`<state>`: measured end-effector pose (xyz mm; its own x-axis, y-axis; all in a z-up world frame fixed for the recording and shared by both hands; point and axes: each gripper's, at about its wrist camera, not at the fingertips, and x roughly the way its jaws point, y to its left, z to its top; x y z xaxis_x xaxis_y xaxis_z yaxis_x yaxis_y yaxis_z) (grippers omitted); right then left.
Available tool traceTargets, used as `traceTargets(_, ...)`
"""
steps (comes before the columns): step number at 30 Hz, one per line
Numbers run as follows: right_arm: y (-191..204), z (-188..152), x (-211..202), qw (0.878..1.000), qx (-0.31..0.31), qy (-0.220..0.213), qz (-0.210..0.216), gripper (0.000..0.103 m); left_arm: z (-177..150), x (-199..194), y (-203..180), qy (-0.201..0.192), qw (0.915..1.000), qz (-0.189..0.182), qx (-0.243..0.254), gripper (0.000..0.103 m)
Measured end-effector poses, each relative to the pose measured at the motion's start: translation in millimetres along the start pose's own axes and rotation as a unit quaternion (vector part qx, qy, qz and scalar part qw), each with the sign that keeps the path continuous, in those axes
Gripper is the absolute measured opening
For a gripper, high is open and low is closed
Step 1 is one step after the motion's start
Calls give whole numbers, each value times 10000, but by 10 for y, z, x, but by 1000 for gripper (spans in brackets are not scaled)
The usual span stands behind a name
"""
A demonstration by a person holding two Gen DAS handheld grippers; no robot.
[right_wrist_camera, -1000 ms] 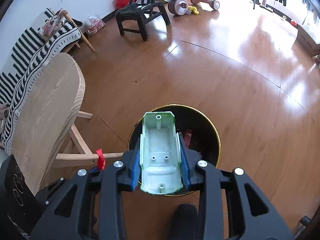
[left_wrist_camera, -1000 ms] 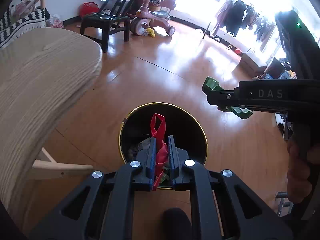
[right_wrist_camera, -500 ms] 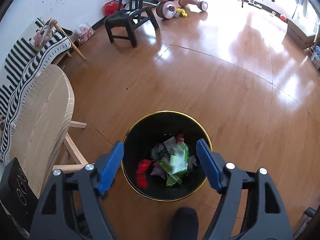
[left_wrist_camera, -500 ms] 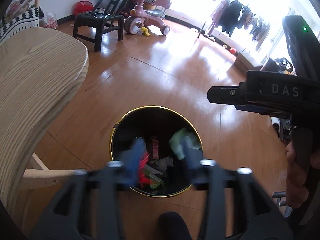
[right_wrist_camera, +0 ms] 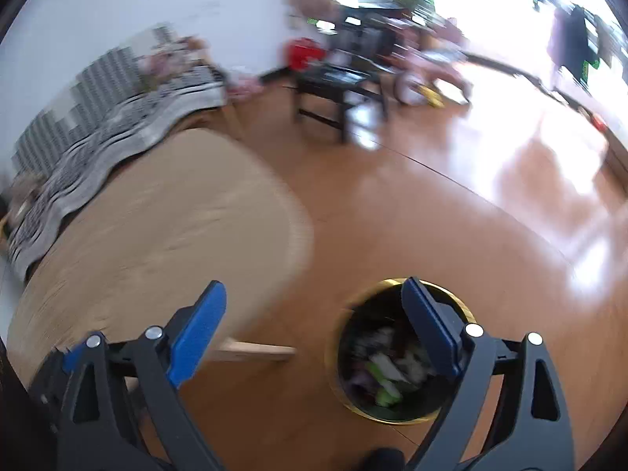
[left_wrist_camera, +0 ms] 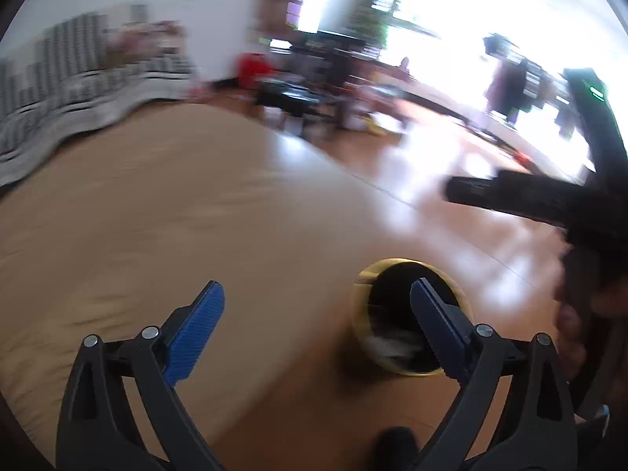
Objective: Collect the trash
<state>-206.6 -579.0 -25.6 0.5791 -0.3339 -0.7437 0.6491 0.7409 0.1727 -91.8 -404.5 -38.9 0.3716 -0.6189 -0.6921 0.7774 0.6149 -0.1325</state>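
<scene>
both grippers were spread wide and held nothing; the left gripper (left_wrist_camera: 316,324) showed its blue pads (left_wrist_camera: 194,327) far apart, and the right gripper (right_wrist_camera: 314,324) stood just as open; the trash bin (right_wrist_camera: 398,353), black inside with a gold rim, sat in the lower right of each view, partly behind the right-hand pad, so it lay ahead and off to the right of both tools; the litter (right_wrist_camera: 386,373) lay in its bottom, a blurred heap of pale, green and dark scraps; the round wooden table (right_wrist_camera: 157,235) filled the left and centre of the frames, and it was the nearer surface to the left gripper; i saw no trash on its bare top, though the blur could hide small bits; my guess was that any further pickup would call for a swing away from the bin toward the left; in the left view the other tool crossed the upper right as a dark bar; no brand, label or writing could be read anywhere, the smear being too heavy; a dark stool (right_wrist_camera: 339,86) stood in the upper middle.
</scene>
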Motion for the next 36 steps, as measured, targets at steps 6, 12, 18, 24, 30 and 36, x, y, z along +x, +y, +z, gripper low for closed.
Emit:
traceTargets(6,1505,-157,-122,9886,-1147,-92,973,93,-318,-842,1186,-12,9882,1364,-694,93)
traceTargets(12,2863,-636,-221,9584,-2252,97,1750,93,-724,-1682,2079,-47,9595,2414,-1451,94)
traceTargets(18,3684,-1000,-231,9368,-2791,225,2097,94,-1113,-2278,2645,-169,9322,2824,-2260,94)
traceTargets(24,4079,-1133,-63,9343,-2838,359,2128,94,-1267,-2426,2883,-158,9242,3082,-2250,94)
traceTargets(30,4091,-1215,-38,9353,-2851,363,2067,94,-1249,-2407,3009,-194,9226,3154,-2214,94)
traceTargets(36,3967,-1161,-19,9377,-2813,331,2011,95,-1224,-2356,3009,-191,9226,3121,-2260,94)
